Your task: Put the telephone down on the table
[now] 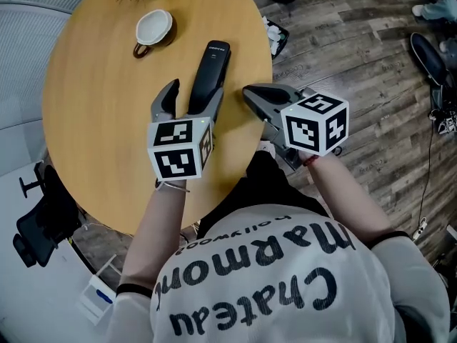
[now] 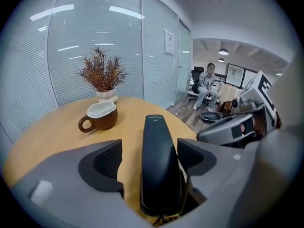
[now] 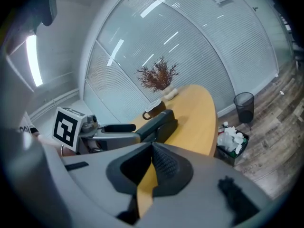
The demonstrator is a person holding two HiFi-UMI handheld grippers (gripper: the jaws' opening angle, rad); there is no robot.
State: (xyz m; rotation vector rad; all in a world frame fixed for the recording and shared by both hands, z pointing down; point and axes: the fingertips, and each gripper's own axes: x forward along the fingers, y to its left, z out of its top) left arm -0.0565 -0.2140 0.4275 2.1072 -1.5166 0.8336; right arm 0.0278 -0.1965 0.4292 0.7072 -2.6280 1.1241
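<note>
The black telephone handset (image 1: 209, 73) lies lengthwise on the round wooden table (image 1: 93, 91), pointing away from me. My left gripper (image 1: 193, 95) straddles its near end. In the left gripper view the handset (image 2: 159, 160) sits between the jaws: bare table shows between it and the left pad (image 2: 108, 161), while the right pad (image 2: 190, 156) is at its side. My left gripper (image 2: 149, 158) is open. My right gripper (image 1: 250, 91) hovers at the table's right edge, just right of the handset, tips together and empty. The right gripper view shows the handset (image 3: 159, 122) inside the left gripper's jaws.
A brown mug with a white inside (image 1: 153, 28) stands beyond the handset, and a vase of dried twigs (image 2: 102, 72) behind it. A black bin (image 3: 243, 106) and a tray of rubbish (image 3: 230, 139) stand on the floor right of the table. A person (image 2: 206, 84) sits far off.
</note>
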